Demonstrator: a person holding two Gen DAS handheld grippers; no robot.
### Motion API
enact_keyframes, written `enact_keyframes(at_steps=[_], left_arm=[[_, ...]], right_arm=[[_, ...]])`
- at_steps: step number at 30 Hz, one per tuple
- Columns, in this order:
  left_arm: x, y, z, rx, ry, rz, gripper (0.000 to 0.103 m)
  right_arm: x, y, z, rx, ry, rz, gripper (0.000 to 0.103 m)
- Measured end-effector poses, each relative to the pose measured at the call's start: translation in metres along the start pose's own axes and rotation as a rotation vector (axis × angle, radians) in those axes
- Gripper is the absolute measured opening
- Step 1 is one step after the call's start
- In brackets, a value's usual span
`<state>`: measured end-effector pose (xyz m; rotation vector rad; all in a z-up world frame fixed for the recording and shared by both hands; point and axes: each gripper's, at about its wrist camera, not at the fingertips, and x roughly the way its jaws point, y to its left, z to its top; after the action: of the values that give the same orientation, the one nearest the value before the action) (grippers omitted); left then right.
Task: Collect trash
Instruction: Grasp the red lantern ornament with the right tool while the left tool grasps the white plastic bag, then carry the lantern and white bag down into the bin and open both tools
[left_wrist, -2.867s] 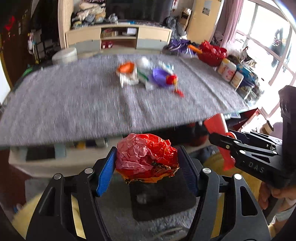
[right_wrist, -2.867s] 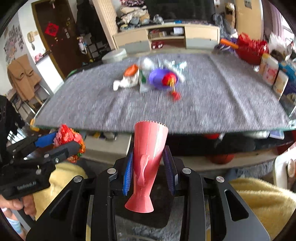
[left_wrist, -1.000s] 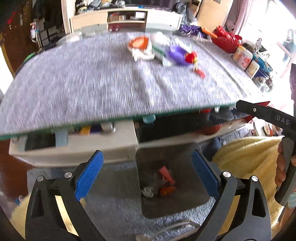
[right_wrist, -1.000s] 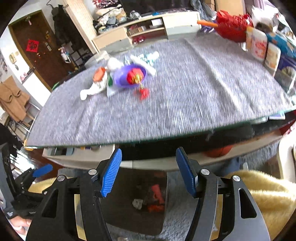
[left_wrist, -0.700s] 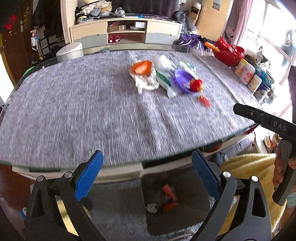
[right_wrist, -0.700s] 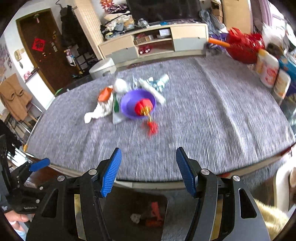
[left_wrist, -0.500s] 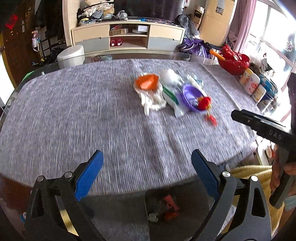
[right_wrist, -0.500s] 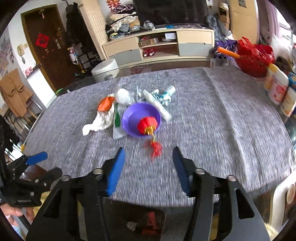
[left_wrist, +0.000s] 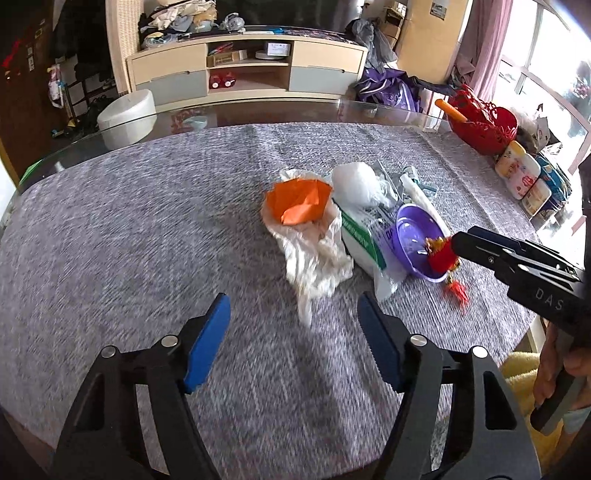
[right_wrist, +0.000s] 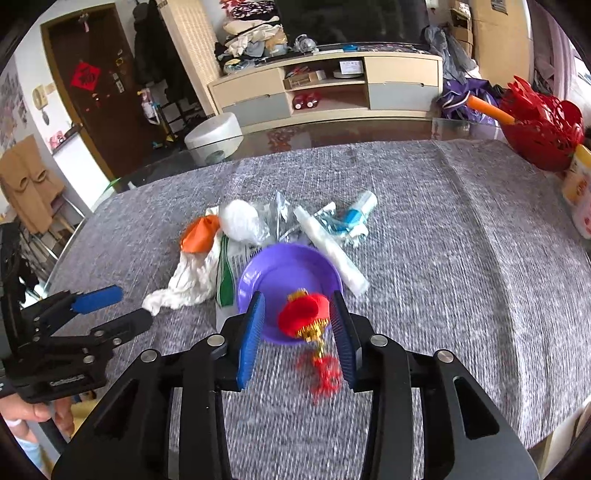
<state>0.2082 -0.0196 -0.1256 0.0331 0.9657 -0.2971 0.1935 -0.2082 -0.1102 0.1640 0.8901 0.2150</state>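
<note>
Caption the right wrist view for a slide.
Right gripper closing around the red lantern ornament on the purple bowl's rim.

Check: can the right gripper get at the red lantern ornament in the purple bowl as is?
Probably yes. The right gripper already brackets the red lantern ornament on the purple bowl; its jaws have just been closing, not yet pressing it, nothing between.

The red lantern's tassel is motion-blurred, its strands too smeared to tell.
</note>
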Motion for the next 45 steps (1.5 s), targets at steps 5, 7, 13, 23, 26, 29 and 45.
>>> enact_keyframes(at_steps=[5,7,13,23,26,29,45], left_arm=[[0.021,-0.002,0.007,0.008,0.025,-0.018,0.059],[0.028,-0.002,0.006,0.01,0.039,-0.025,0.053],[0.041,-0.007,0.006,0.02,0.048,-0.039,0.038],[0.029,-0.004,0.01,0.03,0.019,-0.051,0.004],[0.014,-0.006,0.014,0.035,-0.016,-0.038,0.004],[-0.007,-0.009,0.021,0.039,-0.06,-0.025,0.004],[-0.116,-0.032,0.012,0.067,-0.213,0.013,0.004]], right_arm=[[0.011,-0.001,0.003,-0.004,0.015,-0.009,0.038],[0.014,-0.002,0.001,-0.003,0.025,-0.013,0.038],[0.019,-0.004,-0.003,-0.013,0.033,-0.018,0.034],[0.01,0.009,-0.003,-0.056,-0.005,-0.016,0.033],[-0.004,0.009,0.004,-0.055,-0.037,-0.018,0.033],[-0.017,0.011,0.011,-0.057,-0.066,-0.02,0.033],[-0.104,0.032,0.008,-0.077,-0.182,0.0,0.033]])
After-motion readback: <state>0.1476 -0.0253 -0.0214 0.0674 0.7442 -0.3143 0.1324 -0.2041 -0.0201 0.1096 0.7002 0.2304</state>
